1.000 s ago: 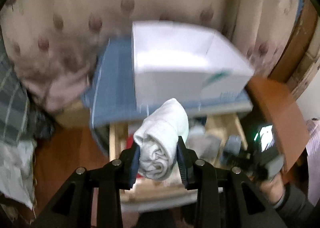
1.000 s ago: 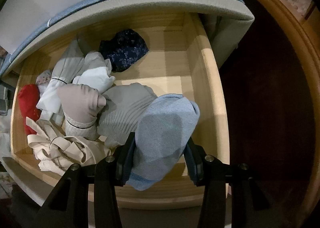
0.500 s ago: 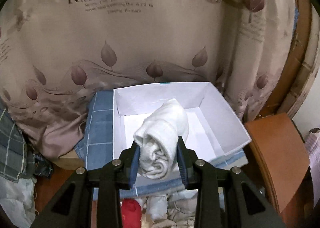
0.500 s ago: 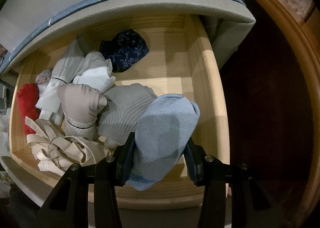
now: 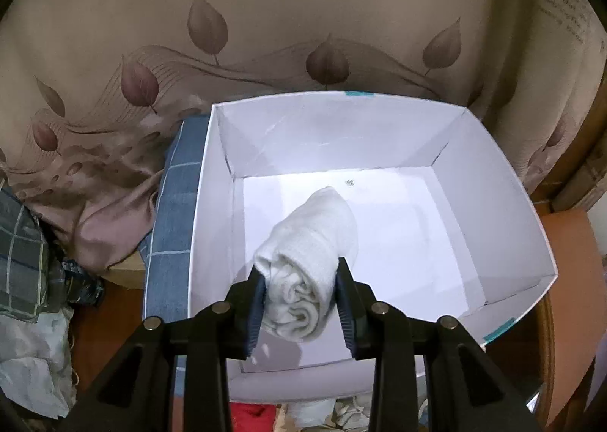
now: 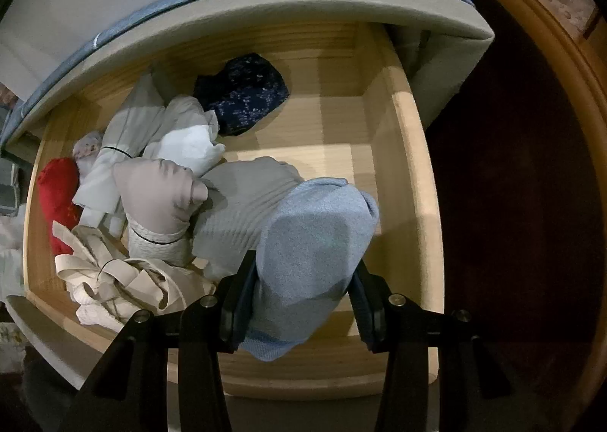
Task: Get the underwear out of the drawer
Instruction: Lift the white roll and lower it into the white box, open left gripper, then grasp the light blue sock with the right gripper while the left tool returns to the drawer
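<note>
My left gripper [image 5: 299, 303] is over the open white box [image 5: 504, 200], which sits on a blue checked cloth [image 5: 170, 227] in front of the leaf-print curtain [image 5: 265, 33]. Its fingers [image 5: 255, 303] are starting to spread around a rolled white garment [image 5: 309, 261]; the roll sits between the pads and, as far as I can judge, is not yet free of them. The box floor under it looks bare, so I read this as the first piece to go in. My right gripper [image 6: 301, 303] points down over the front of the wooden drawer [image 6: 417, 212], its fingers [image 6: 242, 303] pinching a rolled light-blue garment [image 6: 315, 249] that hangs above the front right corner, not carried across to the box. Left in the drawer: a grey ribbed roll [image 6: 242, 204] just beside the blue one, a beige bundle [image 6: 155, 193], a white piece [image 6: 189, 147], a dark navy patterned roll [image 6: 242, 94] toward the back, a red piece [image 6: 58, 196] at the left wall, and a tangle of cream straps [image 6: 125, 280] at the front left. Judgement: early in the job, one drop-off underway, one piece lifted, most of the pile untouched.
</note>
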A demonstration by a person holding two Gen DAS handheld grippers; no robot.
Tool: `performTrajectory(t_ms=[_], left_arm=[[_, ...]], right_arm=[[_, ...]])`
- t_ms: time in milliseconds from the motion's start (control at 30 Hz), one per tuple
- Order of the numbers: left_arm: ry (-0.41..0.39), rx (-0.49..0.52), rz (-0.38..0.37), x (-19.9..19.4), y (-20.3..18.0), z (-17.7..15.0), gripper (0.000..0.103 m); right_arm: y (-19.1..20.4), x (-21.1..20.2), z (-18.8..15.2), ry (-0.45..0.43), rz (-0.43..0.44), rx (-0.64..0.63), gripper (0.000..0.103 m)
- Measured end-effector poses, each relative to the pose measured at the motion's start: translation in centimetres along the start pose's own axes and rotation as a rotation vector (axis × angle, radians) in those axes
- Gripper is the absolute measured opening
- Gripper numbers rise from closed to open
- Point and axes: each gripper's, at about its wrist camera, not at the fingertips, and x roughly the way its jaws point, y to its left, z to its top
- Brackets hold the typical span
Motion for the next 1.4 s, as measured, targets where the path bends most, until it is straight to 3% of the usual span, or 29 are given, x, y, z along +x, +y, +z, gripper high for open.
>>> performTrajectory(t_ms=[400, 733, 1033, 1400], left_arm=[[0.036, -0.013, 0.021, 0.1, 0.3, -0.5, 0.047], [-0.031, 0.016, 0.032, -5.0, 0.9, -2.8, 0.047], [-0.051, -0.055, 0.103, -8.5, 3.9, -9.8, 0.047], [0.01, -0.23, 0.169, -6.1, 6.4, -20.2, 0.047]], right_arm=[[0.1, -0.1, -0.1, 0.0, -0.001, 0.001, 0.042], [0.4, -0.1, -0.2, -0.004, -0.01, -0.001, 0.042], [0.3, -0.9, -0.5, -0.044, -0.004, 0.008, 0.042], [-0.8, -3.0, -1.1, -0.137, 0.065, 0.041, 0.042]])
